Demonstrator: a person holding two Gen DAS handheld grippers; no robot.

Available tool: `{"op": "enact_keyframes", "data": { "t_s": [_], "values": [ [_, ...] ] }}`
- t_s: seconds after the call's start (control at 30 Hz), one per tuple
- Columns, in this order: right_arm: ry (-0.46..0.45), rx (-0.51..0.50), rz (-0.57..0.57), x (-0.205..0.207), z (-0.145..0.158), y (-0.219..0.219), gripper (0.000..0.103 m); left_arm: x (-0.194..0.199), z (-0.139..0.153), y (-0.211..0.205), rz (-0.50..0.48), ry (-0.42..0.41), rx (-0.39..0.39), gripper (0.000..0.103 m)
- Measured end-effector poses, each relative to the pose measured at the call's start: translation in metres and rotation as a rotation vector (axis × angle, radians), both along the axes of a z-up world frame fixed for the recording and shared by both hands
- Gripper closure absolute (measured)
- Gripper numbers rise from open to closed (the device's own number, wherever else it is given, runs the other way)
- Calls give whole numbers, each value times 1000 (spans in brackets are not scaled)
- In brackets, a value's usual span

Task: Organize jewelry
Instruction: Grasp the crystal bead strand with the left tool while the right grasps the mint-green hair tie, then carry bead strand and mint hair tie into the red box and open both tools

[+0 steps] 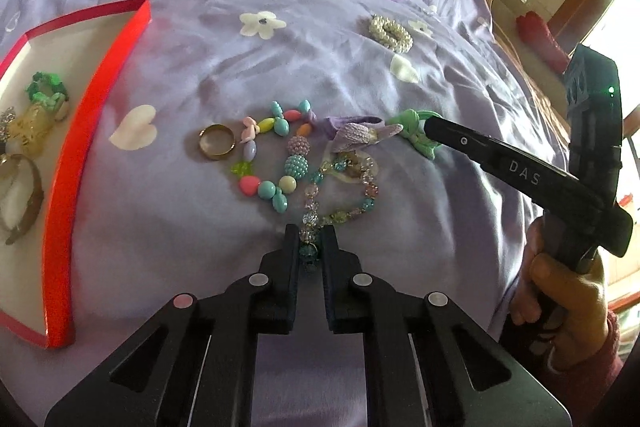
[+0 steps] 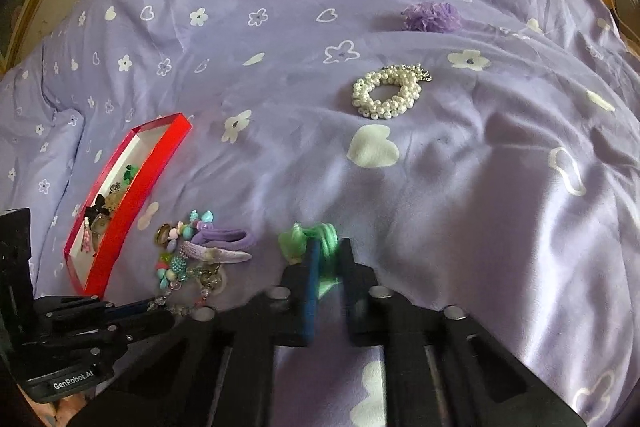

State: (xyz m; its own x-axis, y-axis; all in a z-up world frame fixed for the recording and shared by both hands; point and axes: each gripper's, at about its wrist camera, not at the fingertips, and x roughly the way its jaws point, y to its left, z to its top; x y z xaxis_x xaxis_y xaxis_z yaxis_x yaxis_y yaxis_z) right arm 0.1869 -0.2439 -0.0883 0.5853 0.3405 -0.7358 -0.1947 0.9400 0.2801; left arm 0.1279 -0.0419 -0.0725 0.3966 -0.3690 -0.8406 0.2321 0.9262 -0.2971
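My left gripper (image 1: 311, 239) is pinched on the near end of a bracelet of clear, faceted glass beads (image 1: 344, 187); a teal bead sits squeezed between the flat black pads, and the rest of the strand loops away over the purple bedsheet (image 1: 192, 67). My right gripper (image 2: 328, 259) has its jaws narrowed around a soft mint-green hair tie (image 2: 308, 243), ruffled and glossy; motion blur smears the fingers, so I cannot tell how firmly it is gripped.

Just beyond the glass strand lies a chunky bracelet of pastel plastic beads (image 1: 272, 155), some smooth, some pebbled like berries, touching a plain gold ring (image 1: 217, 141) on its left. A ribbed lilac hair tie (image 1: 356, 133) with a knitted bow lies across both, reaching toward the green one.

Toward the sheet's left edge sits a shallow red cardboard box (image 1: 96, 87) with a white lining. It holds a green scrunchy piece, a yellowish translucent item and a bangle, partly cut off by the frame; in the right wrist view the wall hides most of the contents.

Farther up the sheet a pearl-bead scrunchie (image 2: 387, 91) lies well apart, and beyond it a frilly purple fabric flower (image 2: 432, 15). The sheet is wrinkled, printed with white hearts and blossoms.
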Motion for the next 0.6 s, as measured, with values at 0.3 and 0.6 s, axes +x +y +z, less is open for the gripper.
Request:
{"op": "enact_keyframes", "data": {
  "t_s": [0.3, 0.6],
  "values": [
    [-24, 55, 22, -20, 16, 0, 97, -19, 30, 15, 17, -84, -37, 97],
    [-29, 108, 83, -38, 30, 22, 97, -31, 50, 32, 58, -138, -52, 97]
  ]
}}
